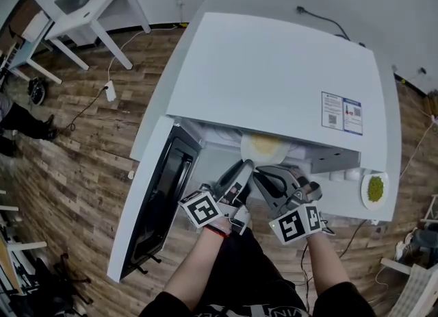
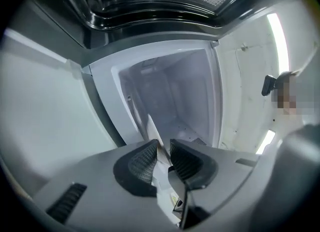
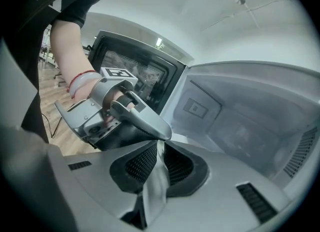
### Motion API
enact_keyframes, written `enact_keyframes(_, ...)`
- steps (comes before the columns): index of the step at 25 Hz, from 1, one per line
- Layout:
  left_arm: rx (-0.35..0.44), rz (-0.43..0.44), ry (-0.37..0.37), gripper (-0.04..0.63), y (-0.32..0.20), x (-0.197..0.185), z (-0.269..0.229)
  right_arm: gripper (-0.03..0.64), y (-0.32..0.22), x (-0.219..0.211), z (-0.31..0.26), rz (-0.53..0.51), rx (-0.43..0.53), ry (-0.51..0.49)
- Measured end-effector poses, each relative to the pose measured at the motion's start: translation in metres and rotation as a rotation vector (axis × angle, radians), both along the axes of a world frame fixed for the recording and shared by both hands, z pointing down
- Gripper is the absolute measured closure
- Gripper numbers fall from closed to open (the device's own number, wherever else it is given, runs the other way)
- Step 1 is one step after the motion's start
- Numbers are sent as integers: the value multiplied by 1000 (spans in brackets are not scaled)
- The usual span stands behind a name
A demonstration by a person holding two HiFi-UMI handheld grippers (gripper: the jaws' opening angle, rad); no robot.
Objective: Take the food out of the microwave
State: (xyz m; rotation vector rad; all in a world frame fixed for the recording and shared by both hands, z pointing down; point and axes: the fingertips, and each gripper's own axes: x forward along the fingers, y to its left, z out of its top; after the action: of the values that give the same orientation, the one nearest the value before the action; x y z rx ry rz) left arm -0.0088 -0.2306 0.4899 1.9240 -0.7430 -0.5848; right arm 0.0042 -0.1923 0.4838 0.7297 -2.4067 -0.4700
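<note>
Leftmost, the microwave's [image 1: 274, 76] dark glass door [image 1: 164, 185] hangs open; the left gripper's [image 2: 162, 157] ribbed black fingers clench the thin white rim of a round plate [image 1: 245, 148] of pale yellow food [image 1: 265, 144] at the microwave's mouth; the right gripper [image 3: 159, 160] pinches that rim too; a small plate of green food [image 1: 375, 189] sits on the white surface [image 1: 342, 206].

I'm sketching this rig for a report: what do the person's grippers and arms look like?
Both the left gripper and right gripper are grey, with black ribbed pads and a white cube of black square markers each. The person wears black short sleeves and a red band on the left wrist.
</note>
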Motion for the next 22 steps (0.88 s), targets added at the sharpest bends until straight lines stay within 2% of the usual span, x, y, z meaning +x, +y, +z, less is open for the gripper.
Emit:
enact_keyframes(3,-7,8,24,513,1,1,1,555,3,1,0,4,-14,-20)
enact_keyframes(6,-26,3,49,517,4,2,2,554,4,5,-3,73,-73,-101)
enact_keyframes(10,-79,-8,104,522,8,3,9,554,4,17,-12,229,-181,-305)
enact_keyframes(13,-77,-5,84,525,8,3,7,554,6,26,-12,350,-286,-460)
enact_keyframes(17,-108,-21,137,526,10,2,10,552,12,42,-4,506,-434,-632)
enact_keyframes(20,-110,-17,135,526,11,1,10,552,13,50,4,579,-540,-753)
enact_keyframes(22,-120,-22,152,526,13,0,10,552,11,51,9,612,-634,-869)
